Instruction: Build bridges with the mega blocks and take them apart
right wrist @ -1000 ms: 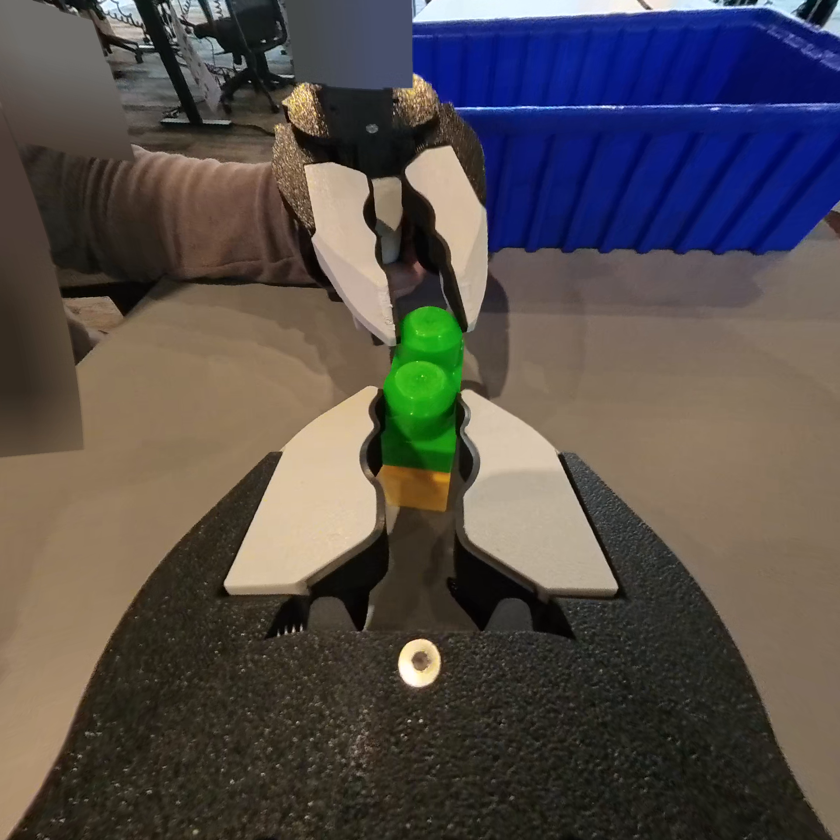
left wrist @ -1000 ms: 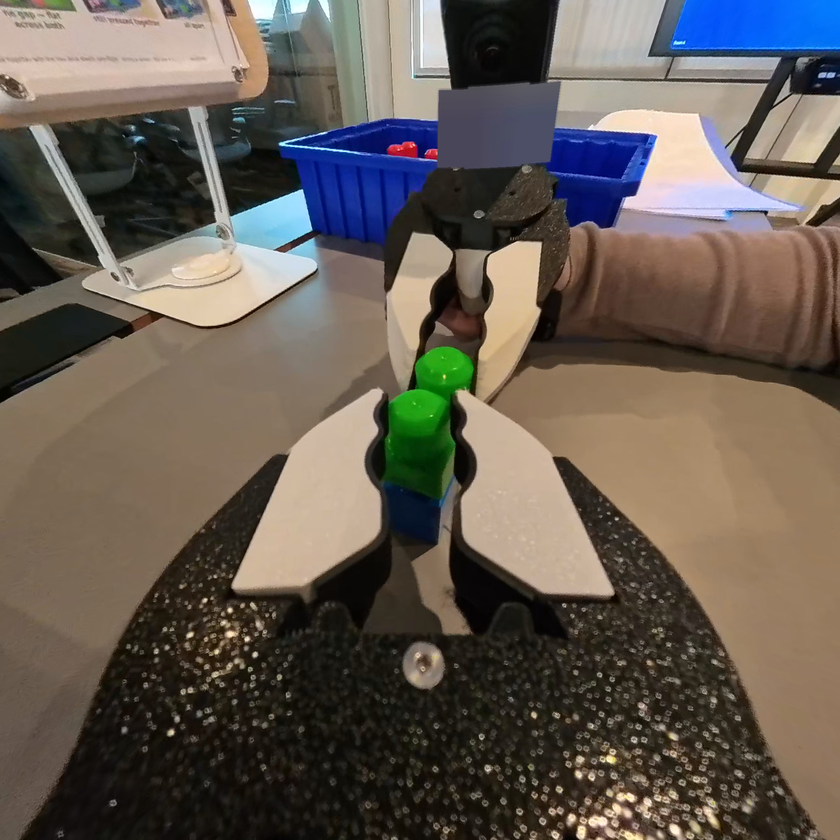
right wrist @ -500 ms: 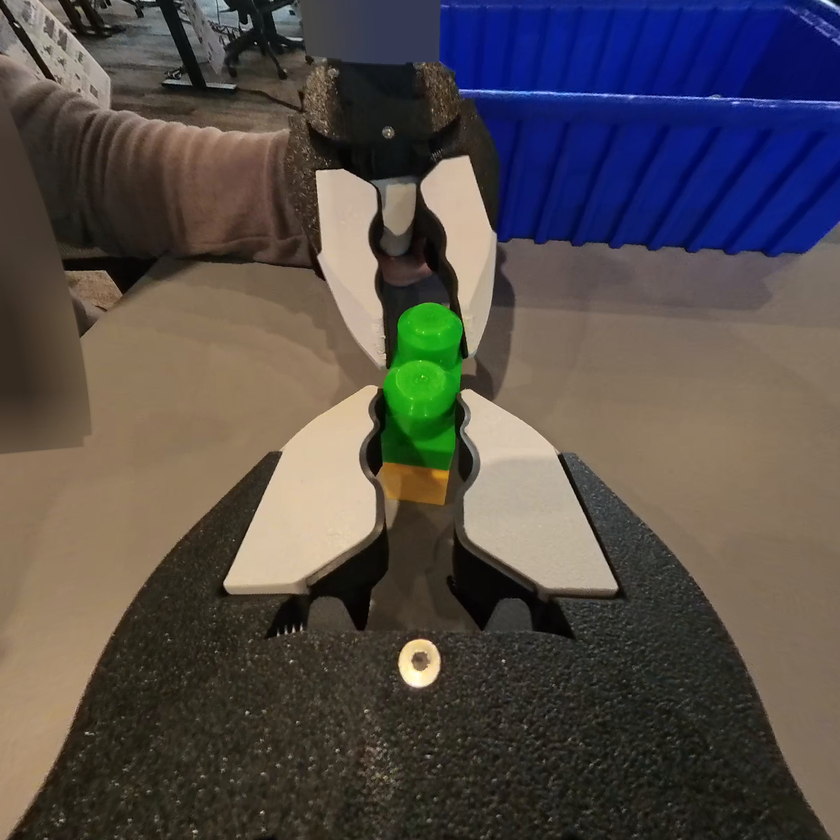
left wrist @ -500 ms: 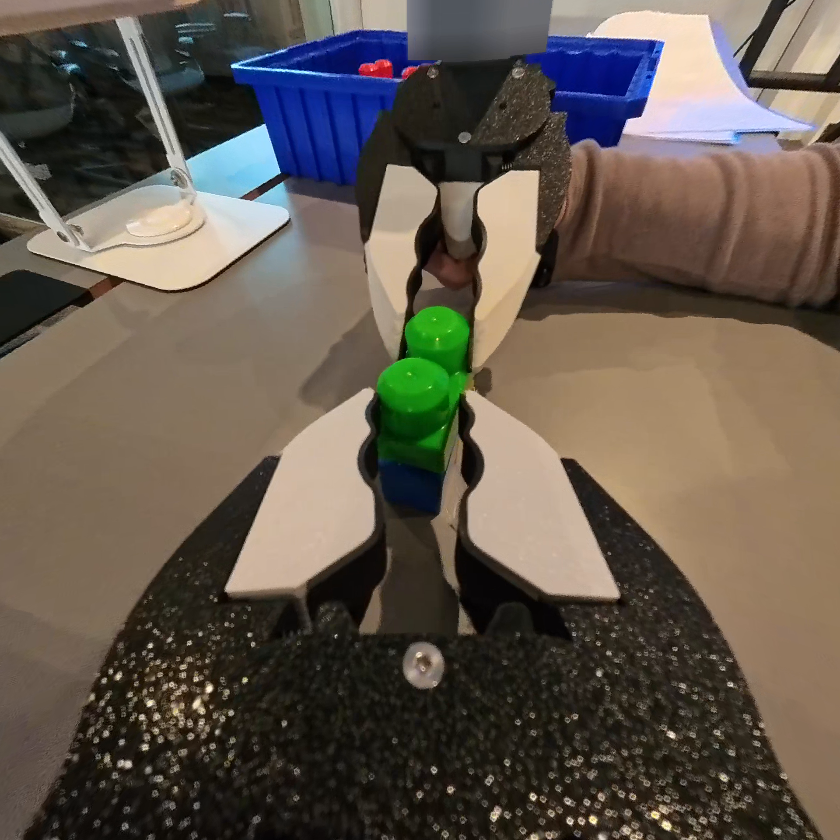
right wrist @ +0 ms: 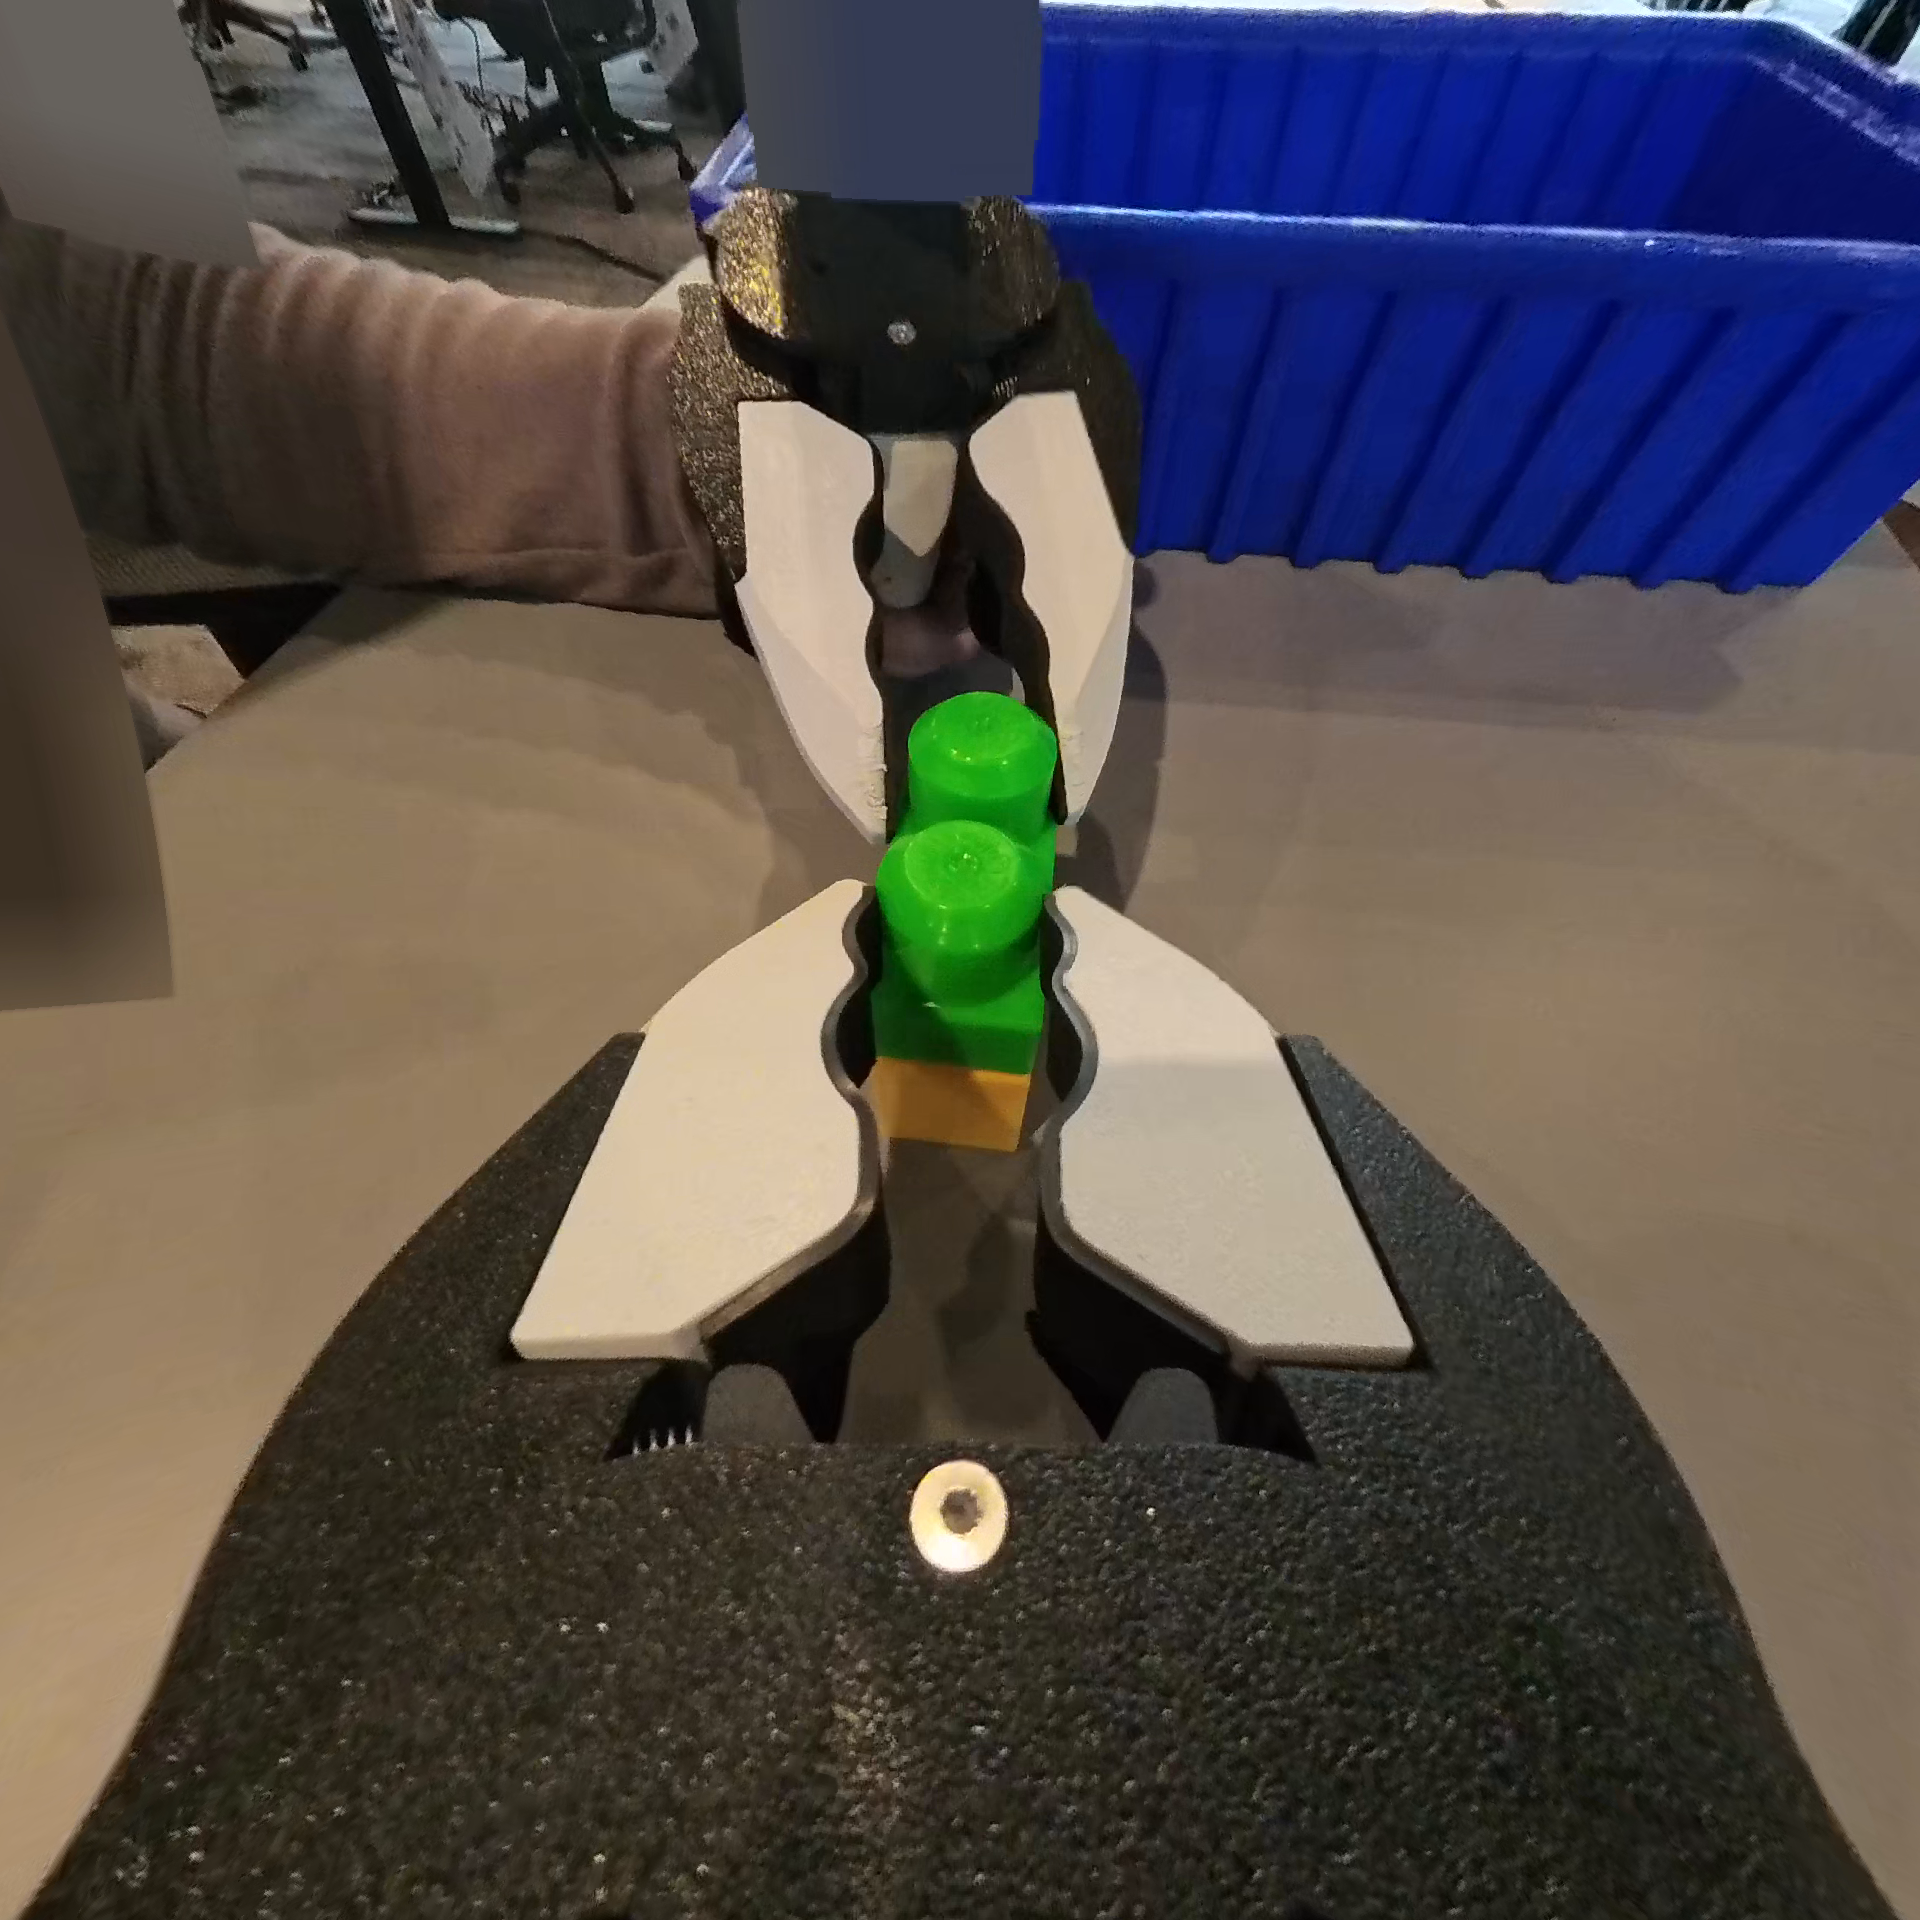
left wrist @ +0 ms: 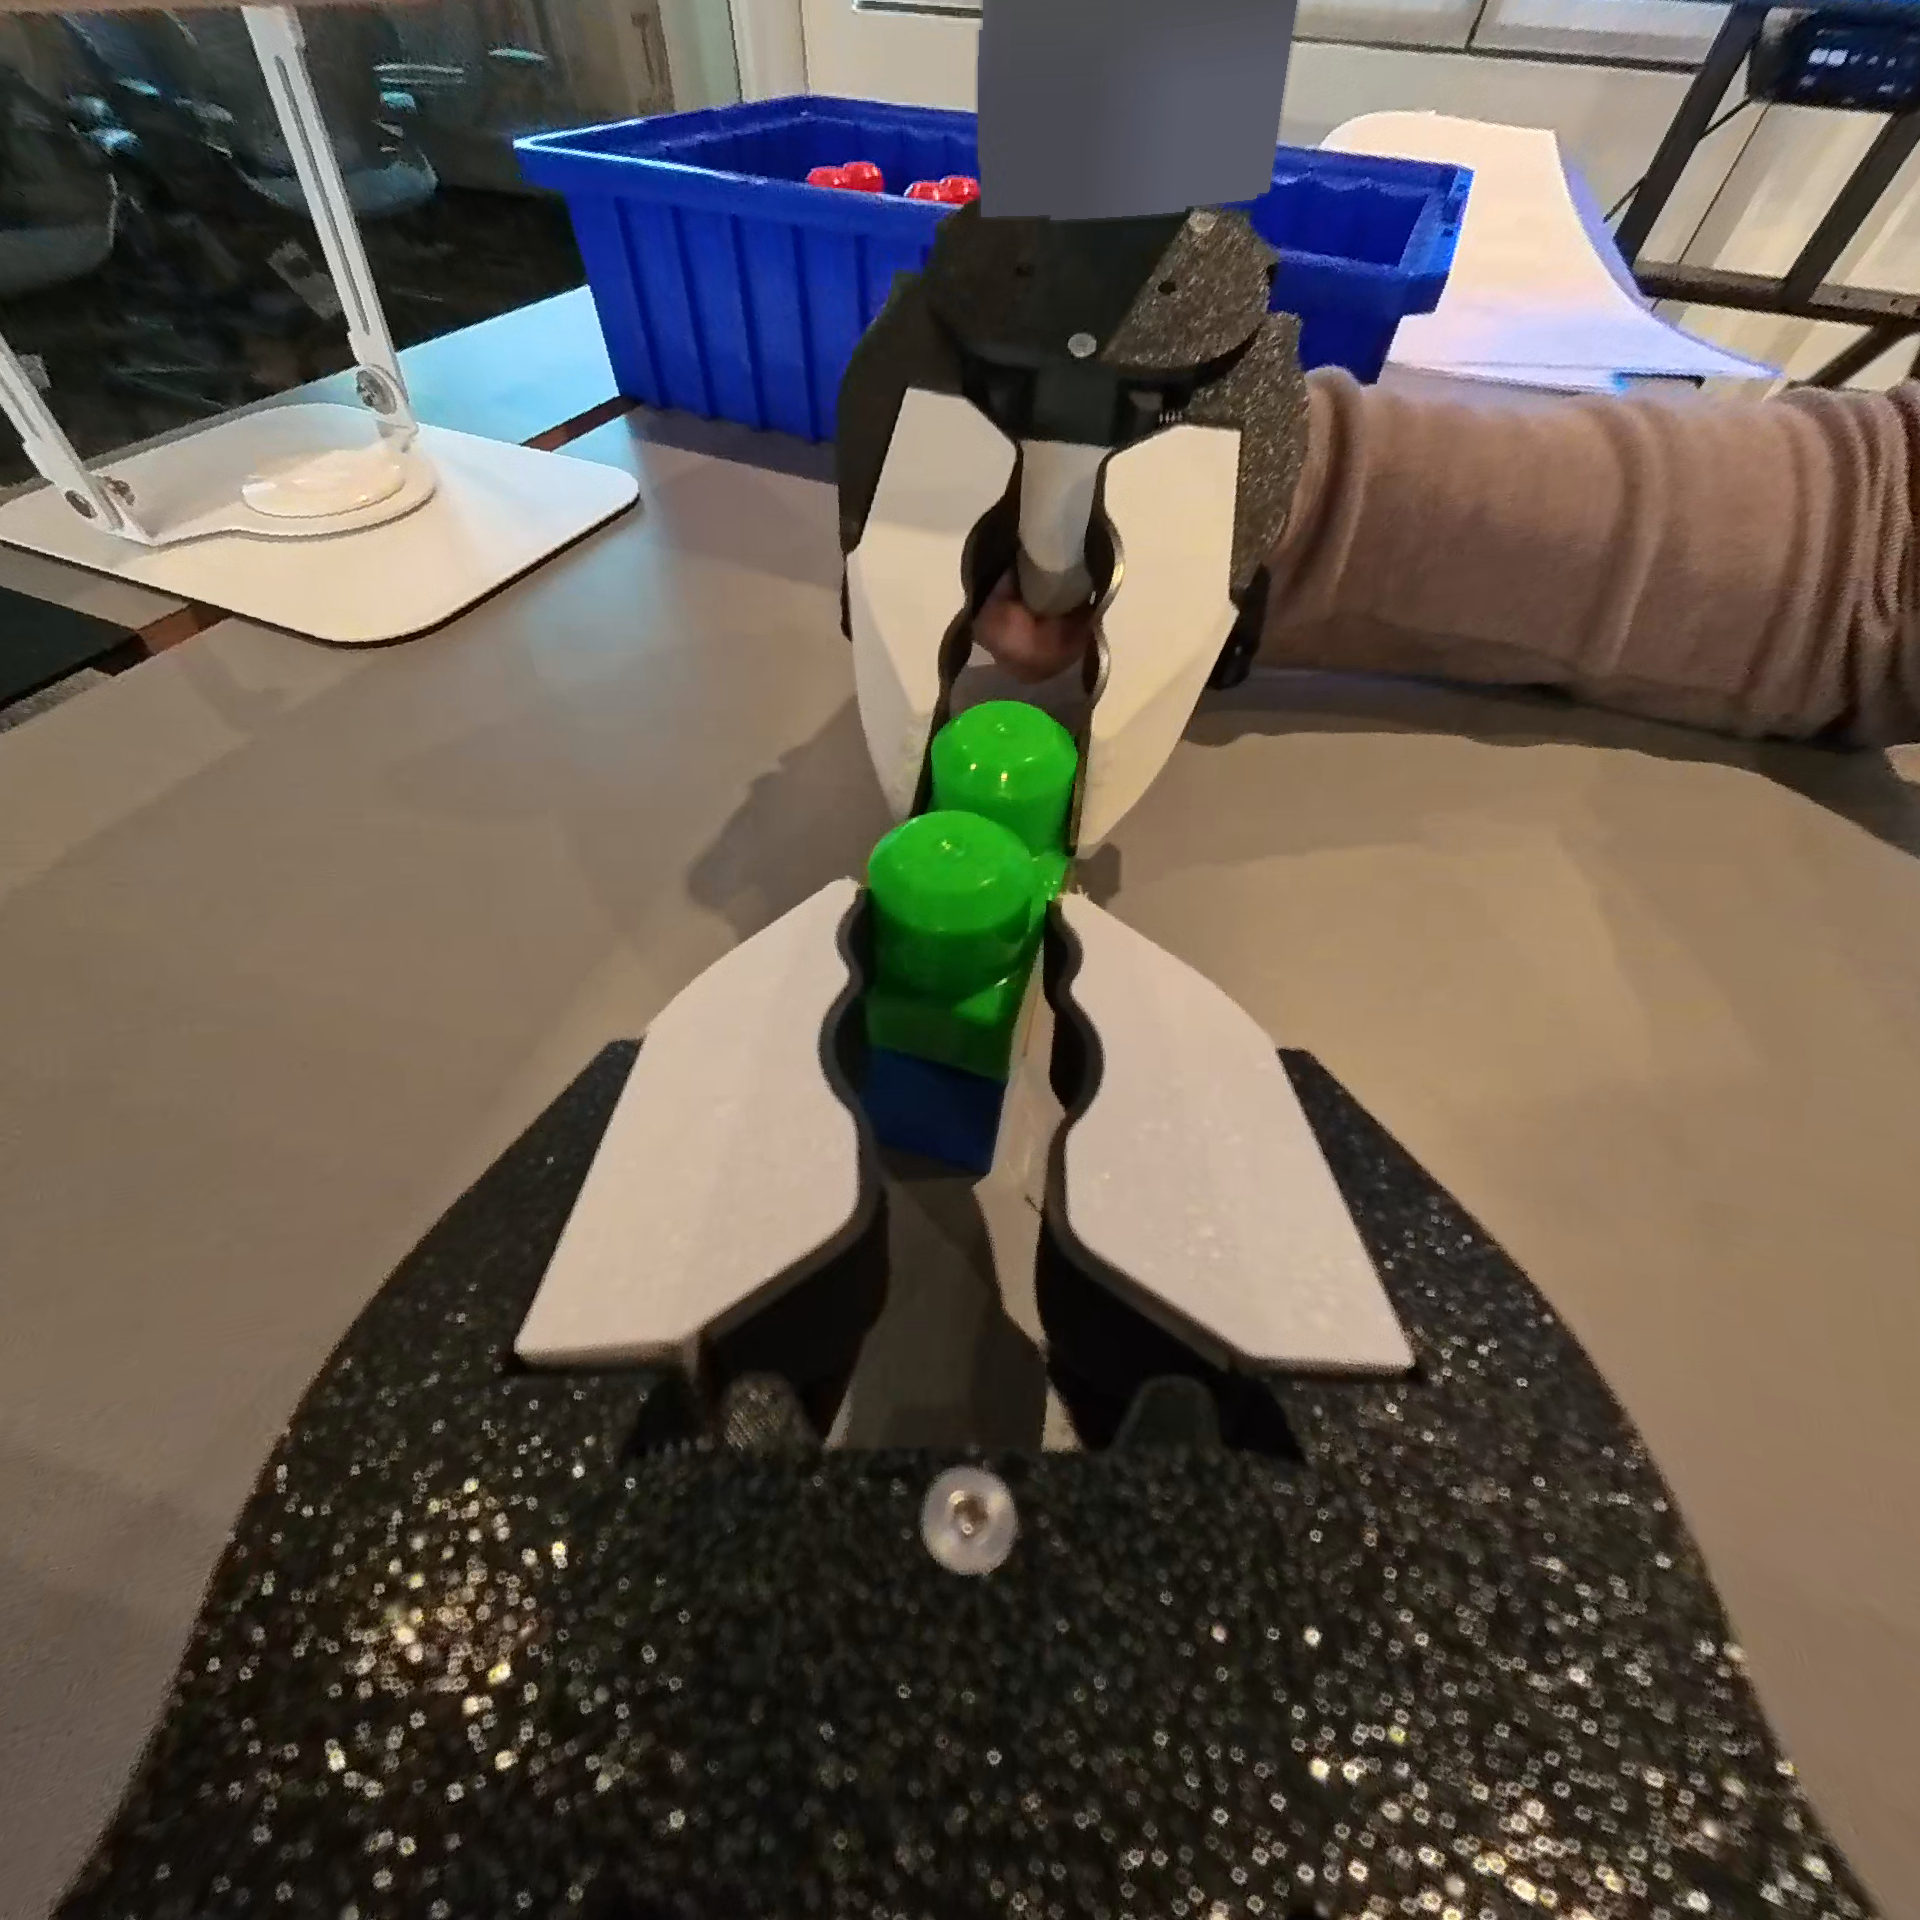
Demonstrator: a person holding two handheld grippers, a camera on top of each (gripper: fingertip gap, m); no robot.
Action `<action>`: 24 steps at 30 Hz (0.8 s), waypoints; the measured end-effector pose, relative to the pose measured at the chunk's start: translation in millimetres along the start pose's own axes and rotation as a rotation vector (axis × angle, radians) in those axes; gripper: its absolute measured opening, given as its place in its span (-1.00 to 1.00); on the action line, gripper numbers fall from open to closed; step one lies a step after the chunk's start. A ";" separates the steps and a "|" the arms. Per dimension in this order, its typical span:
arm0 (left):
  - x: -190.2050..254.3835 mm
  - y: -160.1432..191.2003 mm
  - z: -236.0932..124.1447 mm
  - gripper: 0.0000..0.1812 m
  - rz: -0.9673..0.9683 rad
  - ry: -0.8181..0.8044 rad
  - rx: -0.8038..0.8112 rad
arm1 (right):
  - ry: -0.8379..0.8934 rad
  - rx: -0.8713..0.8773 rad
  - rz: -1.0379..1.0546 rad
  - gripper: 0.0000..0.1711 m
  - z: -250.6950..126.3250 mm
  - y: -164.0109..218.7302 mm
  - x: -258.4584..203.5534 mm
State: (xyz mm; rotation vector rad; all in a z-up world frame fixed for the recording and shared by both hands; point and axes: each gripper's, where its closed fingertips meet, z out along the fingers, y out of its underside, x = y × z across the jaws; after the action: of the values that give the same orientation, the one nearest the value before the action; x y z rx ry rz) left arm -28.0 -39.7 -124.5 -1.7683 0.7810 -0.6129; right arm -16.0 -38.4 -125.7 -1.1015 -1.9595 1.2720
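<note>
Both hand-held grippers face each other across the grey table [left wrist: 312,935]: my left gripper [left wrist: 951,997] fills the lower half of its own frame with its white fingers [left wrist: 727,1122] closed narrowly on the near end of the small bridge, and my right gripper [right wrist: 961,997] does the same from the opposite end. Centre frame, the green block [left wrist: 956,935] spans the top with two round studs, a blue block [left wrist: 930,1117] under its left-gripper end and a yellow block [right wrist: 951,1112] under its right-gripper end. I judge these blocks light, hollow, rigid plastic with smooth, somewhat slippery sides, so the flat side walls are where I would hold, not the rounded studs; the joints are press-fit and should part with a steady pull or a slight rocking. Each gripper is level, pointing straight at the other, with a sleeved forearm [left wrist: 1558,561] coming in from mid right in the left view. Whether the bridge rests on the table or is lifted I cannot tell. A blue bin [right wrist: 1455,364] sits at upper right of the right view, holding red blocks [left wrist: 883,182].
</note>
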 end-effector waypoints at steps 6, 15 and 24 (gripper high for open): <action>0.3 1.5 0.3 -0.66 0.040 -0.016 -0.034 | 0.008 0.038 -0.020 -0.66 0.5 1.2 -0.3; 0.6 2.2 0.3 -0.65 0.019 -0.024 -0.009 | 0.014 0.017 -0.019 -0.66 0.6 1.5 -0.3; 0.3 -17.4 -5.4 -0.17 0.037 -0.097 0.094 | 0.019 -0.031 -0.008 0.01 5.9 10.8 0.3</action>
State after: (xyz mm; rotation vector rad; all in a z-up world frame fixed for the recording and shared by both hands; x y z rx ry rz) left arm -28.1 -39.3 -106.3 -1.6816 0.7054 -0.5272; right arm -17.1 -38.6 -137.9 -1.1151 -1.9734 1.2262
